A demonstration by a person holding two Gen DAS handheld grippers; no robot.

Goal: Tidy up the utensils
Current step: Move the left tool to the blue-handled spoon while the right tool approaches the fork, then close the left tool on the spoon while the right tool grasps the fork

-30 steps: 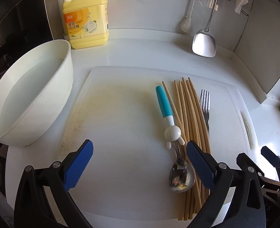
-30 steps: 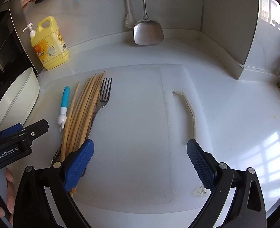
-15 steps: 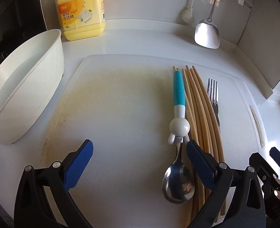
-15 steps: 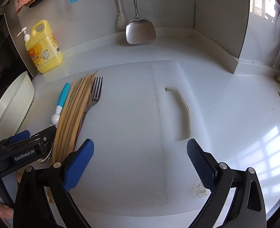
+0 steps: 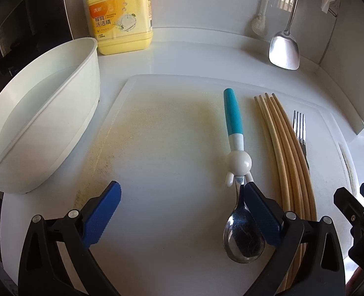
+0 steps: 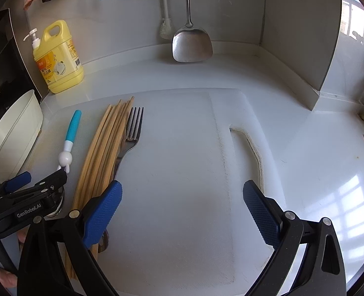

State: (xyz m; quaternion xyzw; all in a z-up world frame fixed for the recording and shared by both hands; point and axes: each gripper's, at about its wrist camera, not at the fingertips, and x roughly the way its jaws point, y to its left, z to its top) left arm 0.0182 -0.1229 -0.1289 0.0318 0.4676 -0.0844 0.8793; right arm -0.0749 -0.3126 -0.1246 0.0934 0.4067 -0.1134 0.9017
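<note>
A spoon (image 5: 233, 133) with a teal and white handle lies on the white cutting board (image 5: 169, 148), apart from a bundle of wooden chopsticks (image 5: 288, 155) and a metal fork (image 5: 300, 133) to its right. My left gripper (image 5: 182, 207) is open and low over the board, its right finger beside the spoon's neck and over the bowl's edge. My right gripper (image 6: 182, 204) is open over bare board, its left finger over the chopsticks (image 6: 103, 153) and the handle of the fork (image 6: 130, 135). The spoon also shows in the right wrist view (image 6: 69, 138).
A white basin (image 5: 33, 118) stands left of the board. A yellow detergent bottle (image 5: 120, 17) stands at the back wall. A metal spatula (image 5: 284, 49) and a brush (image 5: 259, 22) hang at the back. The board's handle slot (image 6: 251, 153) lies to the right.
The spoon now lies apart from the chopsticks, shifted left and straightened. My left gripper has moved forward and right along the spoon. My right gripper stays open and has shifted slightly.
</note>
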